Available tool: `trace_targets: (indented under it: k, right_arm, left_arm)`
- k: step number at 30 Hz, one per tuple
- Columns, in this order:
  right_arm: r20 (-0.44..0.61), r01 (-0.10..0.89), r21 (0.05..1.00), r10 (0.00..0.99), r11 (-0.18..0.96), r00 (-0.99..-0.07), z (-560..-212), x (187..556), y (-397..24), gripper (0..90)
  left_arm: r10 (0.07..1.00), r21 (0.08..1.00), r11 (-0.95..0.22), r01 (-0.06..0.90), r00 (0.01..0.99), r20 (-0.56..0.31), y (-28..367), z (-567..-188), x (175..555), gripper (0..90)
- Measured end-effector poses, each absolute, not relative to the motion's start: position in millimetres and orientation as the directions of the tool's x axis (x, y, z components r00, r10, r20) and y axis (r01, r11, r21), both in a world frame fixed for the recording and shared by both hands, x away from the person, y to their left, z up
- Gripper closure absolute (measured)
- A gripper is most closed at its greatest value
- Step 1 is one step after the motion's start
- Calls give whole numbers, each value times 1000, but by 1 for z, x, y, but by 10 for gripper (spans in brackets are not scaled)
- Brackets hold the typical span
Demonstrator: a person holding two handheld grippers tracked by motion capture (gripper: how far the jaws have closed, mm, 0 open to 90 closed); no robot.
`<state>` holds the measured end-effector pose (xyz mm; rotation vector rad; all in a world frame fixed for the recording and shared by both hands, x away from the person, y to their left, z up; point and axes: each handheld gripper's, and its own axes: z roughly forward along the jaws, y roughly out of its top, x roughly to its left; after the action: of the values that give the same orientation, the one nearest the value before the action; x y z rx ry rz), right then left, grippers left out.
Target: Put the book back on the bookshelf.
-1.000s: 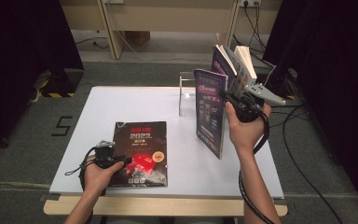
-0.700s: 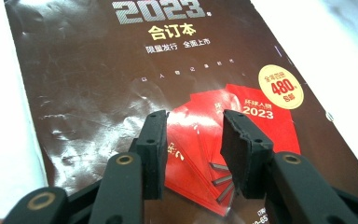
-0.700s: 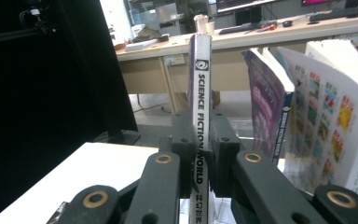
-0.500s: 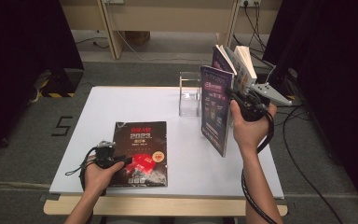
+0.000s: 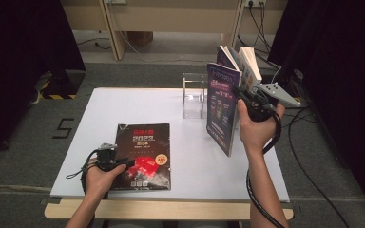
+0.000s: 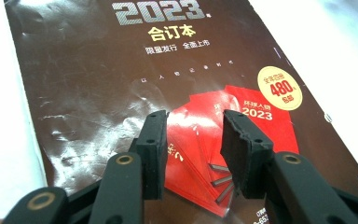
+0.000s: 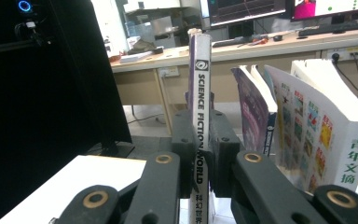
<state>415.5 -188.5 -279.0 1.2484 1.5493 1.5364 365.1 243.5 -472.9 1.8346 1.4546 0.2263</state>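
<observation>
Shelving work is what the scene suggests: 2 magazines are in play, and each is handled in a way that fits its turn.

The right gripper (image 5: 243, 96) is clamped on the spine of a "Science Fiction World" magazine (image 5: 222, 107); in the right gripper view both pads squeeze the white spine (image 7: 200, 116) with no gap on either side. The magazine is carried upright, lifted off the white table (image 5: 123, 104), its dark purple cover facing the camera in the high view. Holding it by the spine keeps the pages from fanning and lets it go in edge-first, which suits the row it is near: 2 books (image 5: 242, 64) already stand leaning at the far right of the table, and in the right gripper view they sit just to the side of the held spine, one purple (image 7: 254, 107), one white with colourful squares (image 7: 326, 135). A clear acrylic bookend (image 5: 193, 95) stands just left of the held magazine, apparently there to brace the row.

The second magazine, dark brown with "2023" on the cover (image 5: 143, 154), lies flat near the front edge of the table. The left gripper (image 5: 132, 166) rests over its lower part with jaws parted, the pads (image 6: 154, 140) standing apart over the red print and gripping nothing. My guess is that it simply waits there, or steadies the cover, until the first magazine is shelved.
</observation>
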Motion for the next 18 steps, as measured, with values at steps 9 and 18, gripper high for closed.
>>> trace_targets:
  k: [9,18]
  right_arm:
    - [189,186,974,918,-129,-350,-278,422,-187,834]
    - [179,173,977,924,-126,-339,-277,432,-186,834]
  left_arm:
    - [892,655,-50,754,329,-311,244,-473,365,602]
    - [891,653,-51,756,330,-313,245,-473,366,601]
